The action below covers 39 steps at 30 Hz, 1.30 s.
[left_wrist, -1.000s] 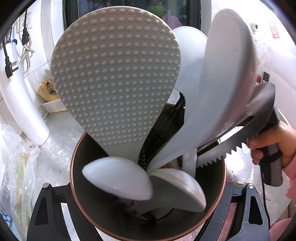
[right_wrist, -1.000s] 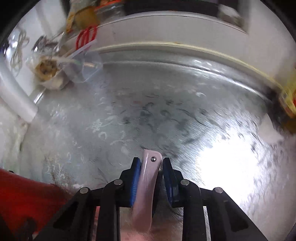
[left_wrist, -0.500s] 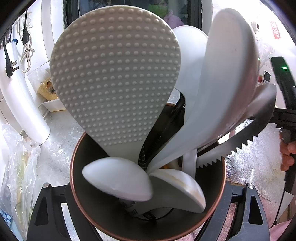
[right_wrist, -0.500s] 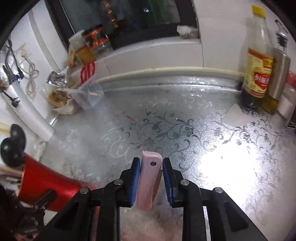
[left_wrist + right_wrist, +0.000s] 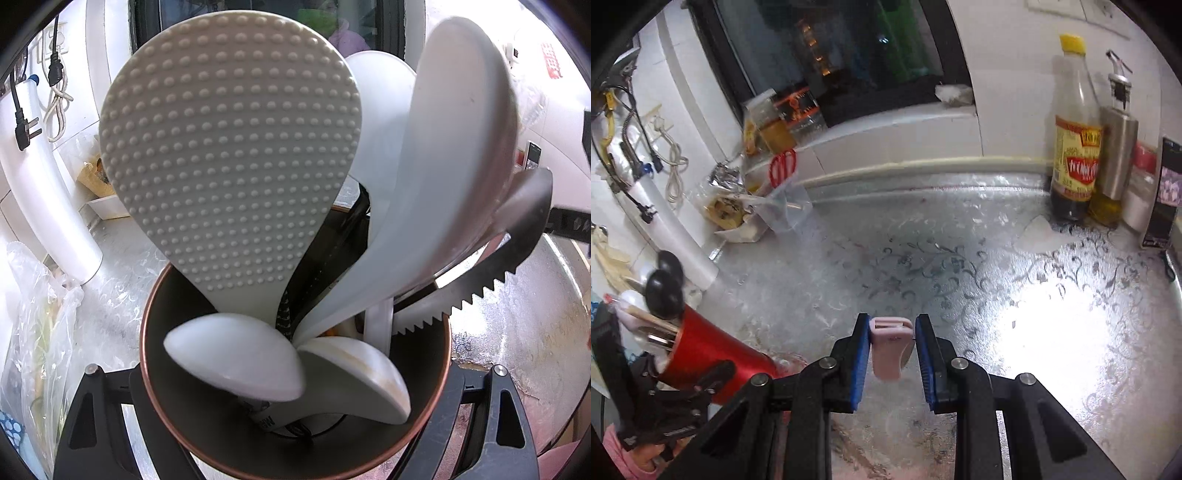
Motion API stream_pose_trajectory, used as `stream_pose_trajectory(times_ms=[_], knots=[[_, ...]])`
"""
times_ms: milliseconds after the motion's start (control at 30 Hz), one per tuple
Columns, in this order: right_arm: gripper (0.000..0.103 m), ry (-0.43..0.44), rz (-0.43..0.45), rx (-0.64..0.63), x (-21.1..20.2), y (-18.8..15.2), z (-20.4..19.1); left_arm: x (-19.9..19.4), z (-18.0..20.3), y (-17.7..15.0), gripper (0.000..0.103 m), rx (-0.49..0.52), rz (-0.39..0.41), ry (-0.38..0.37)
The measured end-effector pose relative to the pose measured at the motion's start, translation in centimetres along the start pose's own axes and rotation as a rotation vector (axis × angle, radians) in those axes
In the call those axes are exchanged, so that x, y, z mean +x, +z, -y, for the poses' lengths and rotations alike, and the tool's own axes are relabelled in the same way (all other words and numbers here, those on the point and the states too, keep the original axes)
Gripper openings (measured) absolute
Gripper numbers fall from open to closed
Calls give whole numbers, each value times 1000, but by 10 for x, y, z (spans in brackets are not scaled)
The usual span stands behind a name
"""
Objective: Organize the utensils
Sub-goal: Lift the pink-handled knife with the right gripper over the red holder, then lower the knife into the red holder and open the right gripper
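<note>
We hold the pink utensil handle (image 5: 889, 345) clamped in the right gripper (image 5: 892, 356), its long axis running along the fingers. The red utensil holder (image 5: 713, 363) lies low and to the left of these jaws, gripped by the left gripper (image 5: 295, 417) around its wall and already crowded with the rice paddle (image 5: 229, 155) and the serrated knife (image 5: 476, 288). We judge the coming move leftward, toward the rim.

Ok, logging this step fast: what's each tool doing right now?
Left tool: closed around the red utensil cup.
Right tool: closed on a pink handle.
</note>
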State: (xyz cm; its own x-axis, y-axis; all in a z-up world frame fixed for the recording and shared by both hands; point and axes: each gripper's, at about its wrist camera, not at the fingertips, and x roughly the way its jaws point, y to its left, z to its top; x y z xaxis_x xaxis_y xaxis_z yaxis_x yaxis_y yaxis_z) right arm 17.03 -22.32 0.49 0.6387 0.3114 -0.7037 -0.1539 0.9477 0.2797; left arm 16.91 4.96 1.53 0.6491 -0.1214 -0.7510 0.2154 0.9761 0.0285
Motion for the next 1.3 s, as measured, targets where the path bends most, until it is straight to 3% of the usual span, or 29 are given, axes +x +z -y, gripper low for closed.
stream_pose_trajectory(times_ms=[367, 633, 767, 967, 1300], knots=[[26, 155, 175, -171, -78, 47, -60, 0, -1, 0, 89, -5, 2, -5], [26, 353, 243, -301, -120, 72, -117, -1, 0, -1, 89, -2, 1, -3], [26, 430, 231, -356, -121, 76, -146, -1, 0, -1, 89, -2, 2, -3], [26, 466, 170, -416, -104, 68, -176, -1, 1, -1, 89, -2, 2, -2], [26, 407, 48, -447, -65, 53, -182, -1, 1, -1, 89, -1, 2, -3]])
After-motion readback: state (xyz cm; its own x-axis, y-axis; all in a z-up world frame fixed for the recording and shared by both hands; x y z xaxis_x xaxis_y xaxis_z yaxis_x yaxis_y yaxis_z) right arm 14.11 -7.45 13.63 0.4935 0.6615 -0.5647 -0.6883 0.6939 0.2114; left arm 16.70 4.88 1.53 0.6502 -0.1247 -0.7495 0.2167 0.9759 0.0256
